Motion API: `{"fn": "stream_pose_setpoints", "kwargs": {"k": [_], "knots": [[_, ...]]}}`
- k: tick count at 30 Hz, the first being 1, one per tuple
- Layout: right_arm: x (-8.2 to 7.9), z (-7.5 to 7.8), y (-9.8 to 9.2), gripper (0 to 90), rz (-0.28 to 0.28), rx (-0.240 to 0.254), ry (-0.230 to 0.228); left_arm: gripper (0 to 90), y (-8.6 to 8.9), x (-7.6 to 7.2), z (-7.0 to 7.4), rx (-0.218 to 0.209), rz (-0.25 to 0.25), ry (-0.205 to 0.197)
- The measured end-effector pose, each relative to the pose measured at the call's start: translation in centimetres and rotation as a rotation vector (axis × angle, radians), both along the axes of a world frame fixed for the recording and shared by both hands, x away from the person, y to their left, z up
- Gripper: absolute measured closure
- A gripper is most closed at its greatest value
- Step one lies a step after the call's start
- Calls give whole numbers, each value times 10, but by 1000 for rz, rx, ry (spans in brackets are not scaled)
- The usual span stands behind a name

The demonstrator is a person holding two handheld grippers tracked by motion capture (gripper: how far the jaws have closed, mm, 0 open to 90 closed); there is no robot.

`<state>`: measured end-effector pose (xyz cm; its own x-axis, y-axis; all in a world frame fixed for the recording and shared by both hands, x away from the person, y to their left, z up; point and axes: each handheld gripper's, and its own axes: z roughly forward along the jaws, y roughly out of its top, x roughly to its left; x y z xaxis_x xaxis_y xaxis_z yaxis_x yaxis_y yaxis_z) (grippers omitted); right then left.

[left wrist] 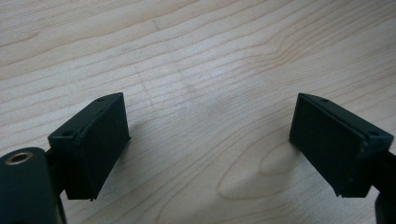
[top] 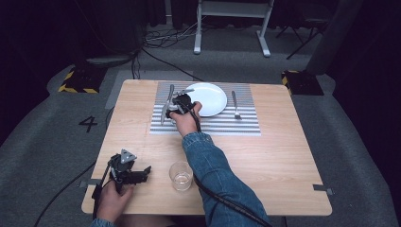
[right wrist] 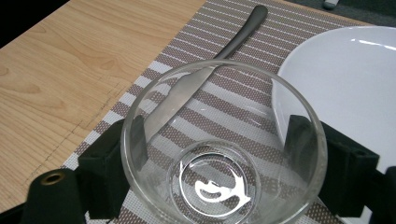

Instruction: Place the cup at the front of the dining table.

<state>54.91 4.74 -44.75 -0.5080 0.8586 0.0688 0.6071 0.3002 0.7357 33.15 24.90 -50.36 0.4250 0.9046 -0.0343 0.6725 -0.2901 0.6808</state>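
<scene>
My right gripper [right wrist: 217,154] is shut on a clear glass [right wrist: 224,144], one jaw on each side of its wall. I look down into the glass, which holds nothing. It is over the left part of a striped placemat [right wrist: 280,42], above the blade of a knife [right wrist: 196,84] and just left of a white plate [right wrist: 345,84]. From above, the right gripper [top: 177,101] is between the knife [top: 166,105] and the plate [top: 208,97]. My left gripper [top: 142,172] rests low at the table's front left, its jaws wide open over bare wood [left wrist: 210,126].
A second clear glass [top: 181,176] stands near the front edge, beside the right forearm. A fork [top: 235,105] lies on the placemat [top: 236,124] to the right of the plate. Cables trail off the table's front. A white stand's legs are on the floor beyond.
</scene>
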Motion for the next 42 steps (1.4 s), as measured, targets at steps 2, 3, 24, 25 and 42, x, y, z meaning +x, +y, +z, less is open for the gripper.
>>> {"fn": "stream_pose_setpoints", "kwargs": {"k": [2, 3, 24, 25, 42], "knots": [[-1, 0, 0, 188, -2, -3, 1, 120, 0, 0, 0, 0, 0, 0], [-1, 0, 0, 188, 2, -3, 1, 120, 0, 0, 0, 0, 0, 0], [-14, 14, -1, 156, 15, -39, -63, 120, 0, 0, 0, 0, -1, 0], [-15, 17, -2, 155, 19, -35, -72, 120, 0, 0, 0, 1, -1, -1], [-39, 64, -35, 169, 54, 7, -125, 120, 0, 0, 0, 2, 0, -1]]}}
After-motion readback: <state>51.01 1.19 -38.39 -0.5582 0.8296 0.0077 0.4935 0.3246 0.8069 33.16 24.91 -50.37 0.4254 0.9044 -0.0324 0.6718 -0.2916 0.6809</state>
